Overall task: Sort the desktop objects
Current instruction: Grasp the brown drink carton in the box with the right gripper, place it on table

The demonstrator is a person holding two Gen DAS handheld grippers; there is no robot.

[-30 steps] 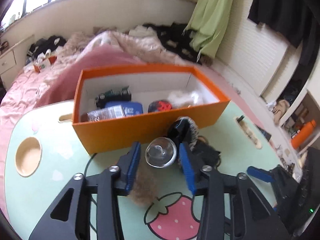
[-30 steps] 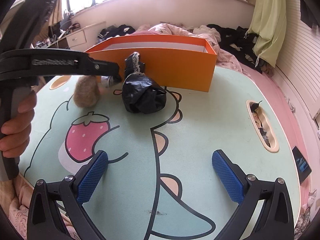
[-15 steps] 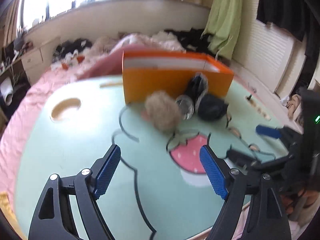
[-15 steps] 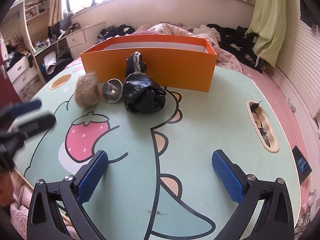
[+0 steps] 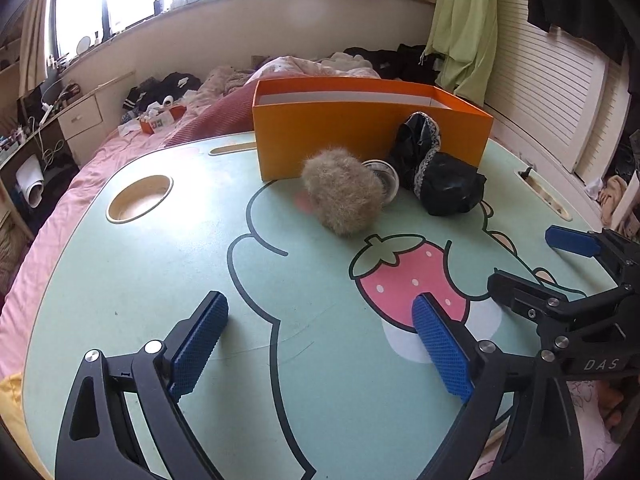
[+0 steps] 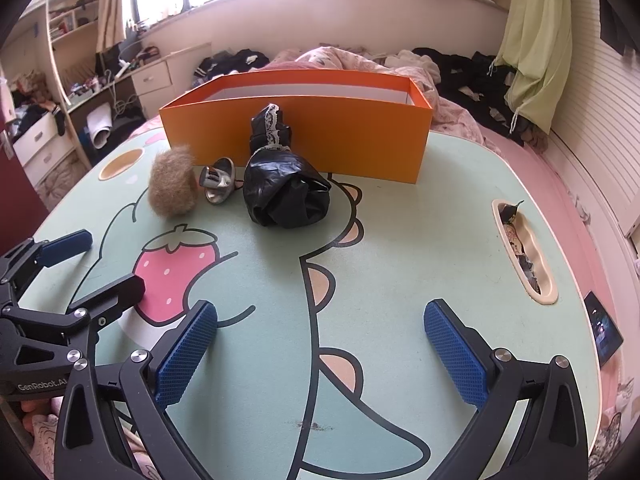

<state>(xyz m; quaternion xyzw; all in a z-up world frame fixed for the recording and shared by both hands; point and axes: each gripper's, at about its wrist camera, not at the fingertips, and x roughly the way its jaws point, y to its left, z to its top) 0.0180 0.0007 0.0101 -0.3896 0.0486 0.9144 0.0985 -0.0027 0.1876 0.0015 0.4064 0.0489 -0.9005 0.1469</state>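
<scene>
An orange box (image 5: pixel 372 136) (image 6: pixel 296 132) stands at the far side of the mint-green table. In front of it lie a tan furry ball (image 5: pixel 342 194) (image 6: pixel 173 186), a small clear and silver round thing (image 5: pixel 386 178) (image 6: pixel 219 180), a crumpled black bag (image 5: pixel 452 188) (image 6: pixel 286 192) and a black lace-trimmed piece (image 5: pixel 416 144) (image 6: pixel 270 128). My left gripper (image 5: pixel 318 320) (image 6: pixel 112 260) hovers near the table's front, well short of these things. Its jaws are opening and nothing is between them. My right gripper (image 6: pixel 320 320) (image 5: pixel 524 260) stands open and empty beside it.
The table (image 5: pixel 120 280) has a round cup recess (image 5: pixel 139 198) at the left and a long slot (image 6: pixel 524 252) holding small bits at the right. Behind the table is a bed with pink bedding and heaped clothes. A dark device (image 6: pixel 604 328) lies off the right edge.
My left gripper let go of the clear round thing by the box, drew back toward the table's front edge and spread its jaws wide. The right gripper stayed put.
</scene>
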